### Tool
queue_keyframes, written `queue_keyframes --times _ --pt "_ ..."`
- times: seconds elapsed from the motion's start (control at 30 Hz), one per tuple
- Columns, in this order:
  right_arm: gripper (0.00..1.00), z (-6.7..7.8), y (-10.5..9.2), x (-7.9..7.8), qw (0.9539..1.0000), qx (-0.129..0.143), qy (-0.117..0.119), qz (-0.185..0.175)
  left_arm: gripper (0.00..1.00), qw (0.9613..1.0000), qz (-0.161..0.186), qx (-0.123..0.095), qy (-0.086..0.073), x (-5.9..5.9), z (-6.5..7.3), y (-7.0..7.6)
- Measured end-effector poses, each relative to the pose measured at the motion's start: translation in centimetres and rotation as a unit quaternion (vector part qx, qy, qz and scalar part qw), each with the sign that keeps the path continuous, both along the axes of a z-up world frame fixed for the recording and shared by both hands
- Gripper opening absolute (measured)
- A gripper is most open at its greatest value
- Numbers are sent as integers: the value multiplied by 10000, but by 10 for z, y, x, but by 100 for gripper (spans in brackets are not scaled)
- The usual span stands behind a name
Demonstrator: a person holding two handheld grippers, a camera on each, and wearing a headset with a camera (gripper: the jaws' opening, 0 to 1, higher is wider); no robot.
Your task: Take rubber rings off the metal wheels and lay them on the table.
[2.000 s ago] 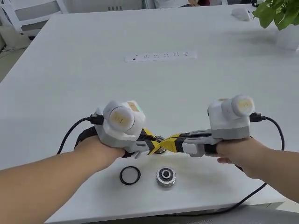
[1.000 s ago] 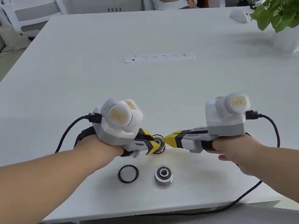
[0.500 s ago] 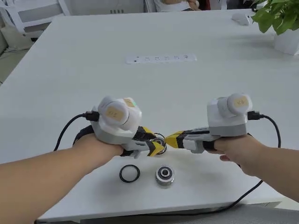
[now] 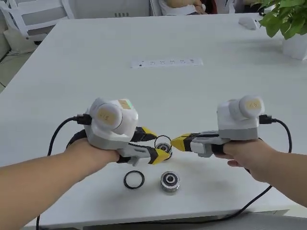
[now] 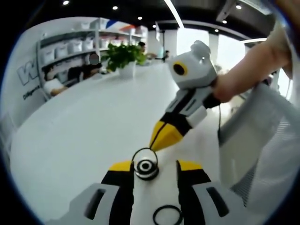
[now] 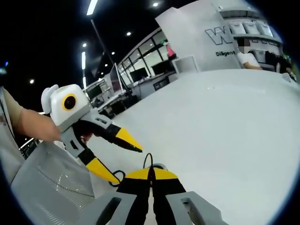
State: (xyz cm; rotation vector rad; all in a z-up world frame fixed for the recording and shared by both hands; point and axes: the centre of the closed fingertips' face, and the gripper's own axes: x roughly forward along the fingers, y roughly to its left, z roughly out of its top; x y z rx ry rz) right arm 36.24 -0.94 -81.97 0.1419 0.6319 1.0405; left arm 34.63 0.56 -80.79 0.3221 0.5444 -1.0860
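Ring (image 5: 145, 152) half off its wheel (image 5: 146, 168), low centre in the left gripper view. We see the right claw (image 5: 157, 140) pinched on the ring's top, nose to nose with the left claw (image 5: 155, 165), whose tips stand apart, the wheel against one. We judge a straight pull back frees it. A loose ring (image 4: 134, 179) and bare wheel (image 4: 170, 181) lie on the table (image 4: 96, 57). Wall lettering starts with W; the rest we cannot read.

Bare steel wheel (image 4: 170, 180) flat on counter (image 4: 192, 91). Loose black ring (image 4: 134, 179) at its 9 o'clock. Second wheel (image 5: 146, 168) at its 12, its ring (image 5: 145, 149) looped half off.
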Motion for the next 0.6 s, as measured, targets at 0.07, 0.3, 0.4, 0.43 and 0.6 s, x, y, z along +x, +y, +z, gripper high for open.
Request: queue_keyframes --times 0.07,0.3,0.4,0.43,0.6 --pt "0 1 0 0 10000 17 1 9 39 10000 21 -69 24 -2 5 2" --pt "0 3 3 -4 10000 52 2 60 48 9997 55 -247 38 -10 19 8" --pt "0 5 5 -5 9999 64 -7 80 52 9995 53 -302 29 -16 25 12" --pt "0 5 5 -5 9999 71 -9 83 53 9995 57 -320 30 -18 26 13" --pt "0 8 7 -6 9999 92 -8 113 57 9991 108 -398 -39 -25 35 22"
